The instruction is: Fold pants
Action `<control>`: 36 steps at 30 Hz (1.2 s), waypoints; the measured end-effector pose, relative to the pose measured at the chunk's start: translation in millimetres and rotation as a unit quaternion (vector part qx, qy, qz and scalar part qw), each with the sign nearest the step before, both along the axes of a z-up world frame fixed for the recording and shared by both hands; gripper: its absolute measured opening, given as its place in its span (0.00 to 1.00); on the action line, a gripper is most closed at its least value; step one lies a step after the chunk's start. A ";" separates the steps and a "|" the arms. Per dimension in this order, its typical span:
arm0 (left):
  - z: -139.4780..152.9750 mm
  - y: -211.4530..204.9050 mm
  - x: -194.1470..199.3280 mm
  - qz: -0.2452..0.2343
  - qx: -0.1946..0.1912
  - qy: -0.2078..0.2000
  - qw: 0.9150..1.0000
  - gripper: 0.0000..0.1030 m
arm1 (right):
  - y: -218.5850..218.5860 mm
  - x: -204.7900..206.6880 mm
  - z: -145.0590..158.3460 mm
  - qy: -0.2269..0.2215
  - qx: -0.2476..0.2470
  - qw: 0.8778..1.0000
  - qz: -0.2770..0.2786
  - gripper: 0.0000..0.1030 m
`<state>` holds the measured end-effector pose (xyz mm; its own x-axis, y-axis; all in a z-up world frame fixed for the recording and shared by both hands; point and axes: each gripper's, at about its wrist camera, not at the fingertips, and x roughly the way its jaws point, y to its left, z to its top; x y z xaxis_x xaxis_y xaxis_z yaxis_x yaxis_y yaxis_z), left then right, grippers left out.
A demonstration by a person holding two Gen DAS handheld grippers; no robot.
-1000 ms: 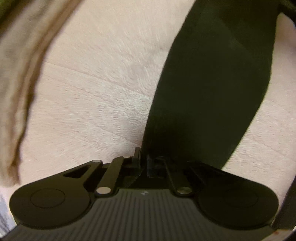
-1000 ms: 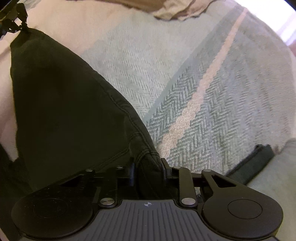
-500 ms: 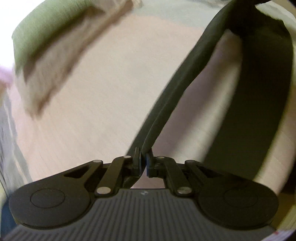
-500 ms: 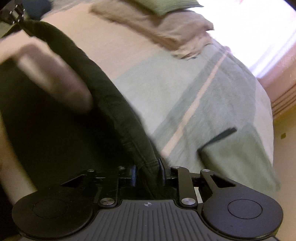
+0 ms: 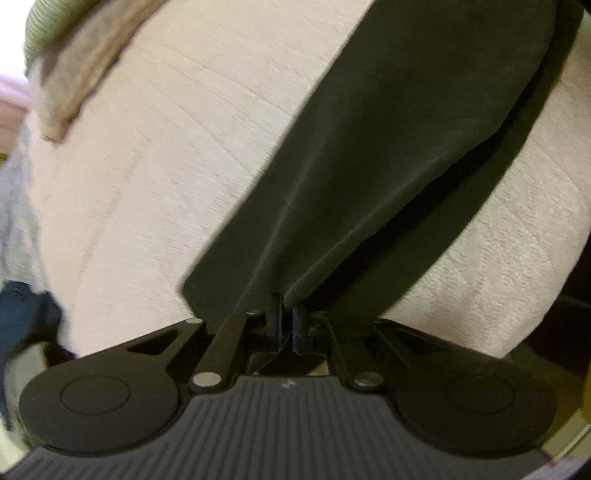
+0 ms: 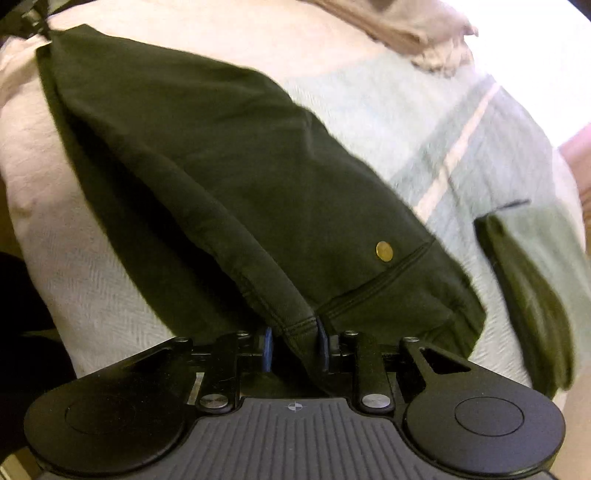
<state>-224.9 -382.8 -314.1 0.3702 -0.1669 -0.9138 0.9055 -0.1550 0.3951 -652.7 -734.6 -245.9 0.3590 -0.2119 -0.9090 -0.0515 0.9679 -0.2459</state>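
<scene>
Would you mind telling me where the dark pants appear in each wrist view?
Left wrist: the dark pants run from the left gripper to the upper right.
Right wrist: the pants stretch from the right gripper to the upper left.
Shared landmark: the tan blanket.

Pants [image 6: 229,177] stretched between the two grippers, above the bedspread [image 5: 155,177]. Left gripper [image 5: 287,319] pinches one end; right gripper [image 6: 291,345] clamps the waistband end, with the button [image 6: 384,251] just right of the clamped fold. Left gripper [image 6: 26,18] sits at far upper left in the right wrist view. Towel [image 6: 417,33] lies behind the pants, at the far edge. Folded cloth [image 6: 532,280] lies right of the pants, apart.
</scene>
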 end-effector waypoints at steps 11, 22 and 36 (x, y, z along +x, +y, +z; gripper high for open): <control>-32.4 -0.6 -30.4 0.009 0.039 -0.026 0.999 0.03 | 7.3 -38.3 -22.8 -0.025 0.047 0.995 -0.088 0.36; -34.6 -0.4 -29.9 0.020 0.025 -0.028 0.999 0.03 | -96.7 -97.3 -25.9 -0.191 0.227 0.802 -0.519 0.51; -37.6 49.7 -18.3 0.005 -0.013 0.004 1.000 0.12 | -85.5 -69.5 0.4 -0.118 0.066 0.814 -0.565 0.49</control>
<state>-243.2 -333.0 -351.7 0.3636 -0.1868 -0.9126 0.9104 -0.1363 0.3907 -722.2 -820.1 -245.5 0.1693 -0.4342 -0.8848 0.9238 0.3827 -0.0110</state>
